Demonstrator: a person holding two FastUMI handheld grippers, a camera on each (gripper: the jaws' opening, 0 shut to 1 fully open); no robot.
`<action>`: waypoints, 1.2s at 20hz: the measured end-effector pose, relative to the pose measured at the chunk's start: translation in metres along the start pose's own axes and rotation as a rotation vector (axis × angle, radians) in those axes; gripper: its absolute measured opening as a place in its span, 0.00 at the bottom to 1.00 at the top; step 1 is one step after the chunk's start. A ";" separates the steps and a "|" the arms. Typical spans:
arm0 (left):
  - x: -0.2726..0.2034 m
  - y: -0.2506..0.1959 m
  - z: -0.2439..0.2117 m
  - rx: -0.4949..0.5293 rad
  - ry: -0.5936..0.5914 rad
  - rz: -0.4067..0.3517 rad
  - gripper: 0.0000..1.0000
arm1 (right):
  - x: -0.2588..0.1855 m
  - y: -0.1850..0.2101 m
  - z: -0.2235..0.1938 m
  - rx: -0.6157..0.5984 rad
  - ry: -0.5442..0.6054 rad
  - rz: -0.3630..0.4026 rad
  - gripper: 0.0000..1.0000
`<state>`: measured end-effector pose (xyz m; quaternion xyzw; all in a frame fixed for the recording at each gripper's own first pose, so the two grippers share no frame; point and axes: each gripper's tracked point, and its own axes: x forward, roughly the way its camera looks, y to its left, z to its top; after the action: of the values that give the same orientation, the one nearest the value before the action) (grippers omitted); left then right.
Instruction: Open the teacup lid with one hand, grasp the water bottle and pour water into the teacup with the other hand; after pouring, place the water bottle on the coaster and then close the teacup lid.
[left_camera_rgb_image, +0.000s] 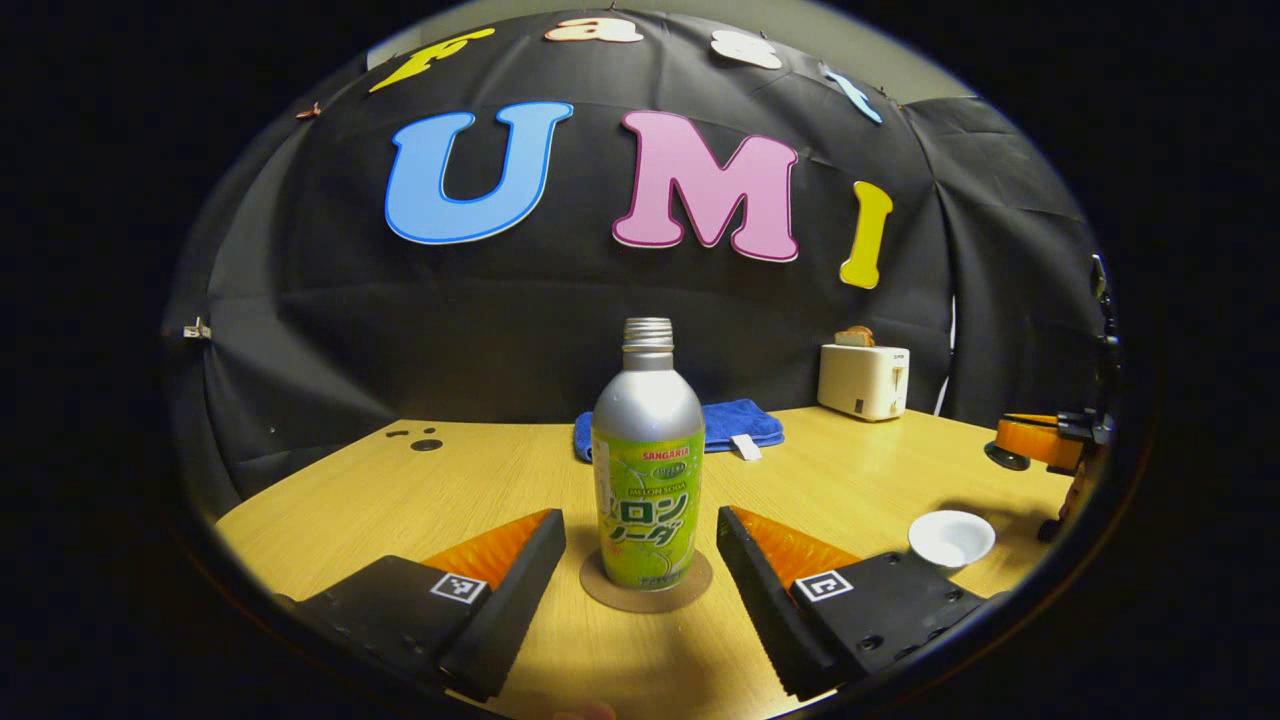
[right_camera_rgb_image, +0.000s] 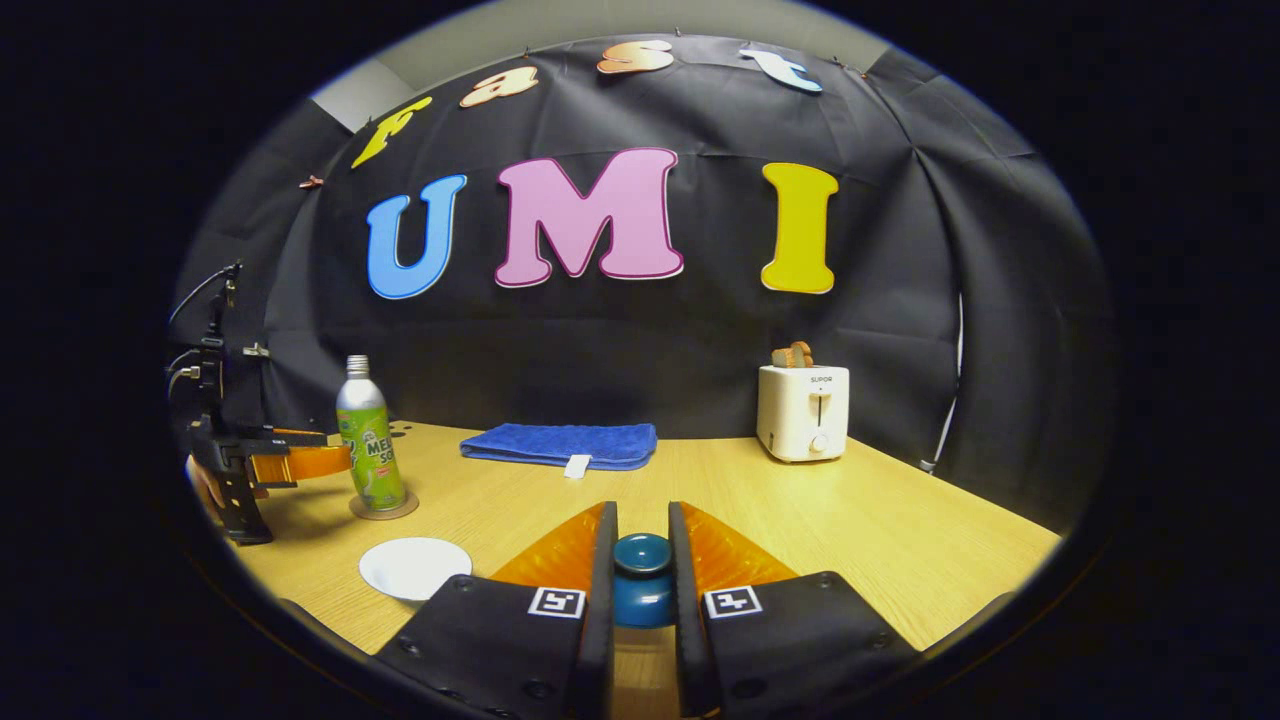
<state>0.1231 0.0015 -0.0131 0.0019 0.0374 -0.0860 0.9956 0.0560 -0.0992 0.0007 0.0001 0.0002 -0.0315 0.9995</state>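
With the right gripper clamped on the blue knobbed teacup lid and the left gripper spread wide around the silver, green-labelled water bottle on its round brown coaster, an off-centre closing could tip the bottle.
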 end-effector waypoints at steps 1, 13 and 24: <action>-0.003 0.004 0.001 0.006 -0.014 0.009 0.96 | 0.000 -0.001 0.000 0.000 0.000 0.001 0.29; -0.013 0.023 0.010 0.013 -0.084 0.030 0.96 | -0.009 0.058 0.000 0.072 0.015 0.143 0.29; -0.014 0.023 0.011 0.016 -0.086 0.022 0.96 | 0.000 0.151 -0.029 -0.135 0.149 0.294 0.29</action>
<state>0.1145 0.0268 -0.0013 0.0068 -0.0063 -0.0753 0.9971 0.0654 0.0514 -0.0283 -0.0646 0.0766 0.1152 0.9883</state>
